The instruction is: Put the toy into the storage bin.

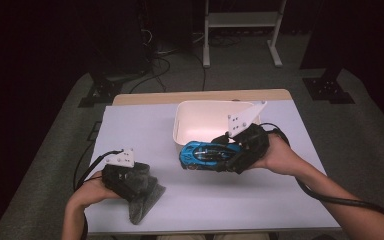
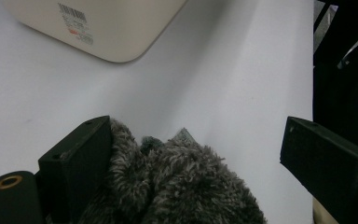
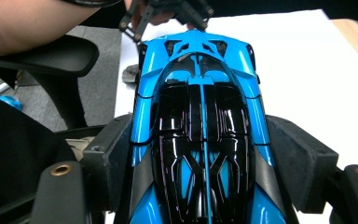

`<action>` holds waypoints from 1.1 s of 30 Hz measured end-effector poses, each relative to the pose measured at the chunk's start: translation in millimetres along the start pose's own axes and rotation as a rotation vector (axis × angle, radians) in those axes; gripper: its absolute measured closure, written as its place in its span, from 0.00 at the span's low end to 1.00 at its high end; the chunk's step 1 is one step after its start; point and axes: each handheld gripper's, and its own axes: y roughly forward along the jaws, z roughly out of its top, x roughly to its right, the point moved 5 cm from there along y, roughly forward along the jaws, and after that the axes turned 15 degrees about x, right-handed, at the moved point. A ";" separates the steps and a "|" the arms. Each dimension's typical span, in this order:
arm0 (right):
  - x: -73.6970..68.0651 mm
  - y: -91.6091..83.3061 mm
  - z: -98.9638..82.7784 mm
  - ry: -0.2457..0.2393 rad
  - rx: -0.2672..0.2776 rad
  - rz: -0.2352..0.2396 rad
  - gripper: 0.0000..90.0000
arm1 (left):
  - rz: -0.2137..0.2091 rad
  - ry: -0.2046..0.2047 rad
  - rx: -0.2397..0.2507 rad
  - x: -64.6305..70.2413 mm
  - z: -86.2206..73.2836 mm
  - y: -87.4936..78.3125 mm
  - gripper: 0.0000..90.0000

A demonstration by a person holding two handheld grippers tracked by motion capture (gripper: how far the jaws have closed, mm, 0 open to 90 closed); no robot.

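I've got the blue toy car point(image 1: 206, 154) clamped across its flanks in my right gripper point(image 1: 228, 155), at the white bin's point(image 1: 190, 116) six o'clock rim; I keep it level to clear that rim. Left gripper point(image 2: 193, 154) jaws apart over the grey cloth point(image 1: 145, 197)

Unreadable barcode label point(image 2: 76, 23) on the white bin's point(image 2: 121, 28) side.
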 end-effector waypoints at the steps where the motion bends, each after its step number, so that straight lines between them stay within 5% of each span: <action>1: 1.8 -0.9 1.4 -0.001 -0.002 -0.001 0.30 | 0.000 0.000 0.000 -0.1 0.0 -0.3 0.10; 16: 36.4 -5.7 16.1 0.002 -0.003 -0.041 0.30 | 0.012 -0.008 0.001 -0.8 -3.4 -6.2 0.10; 33: 80.7 -11.1 5.8 0.036 -0.031 -0.081 0.29 | 0.042 -0.021 0.005 0.9 -4.1 -11.7 0.10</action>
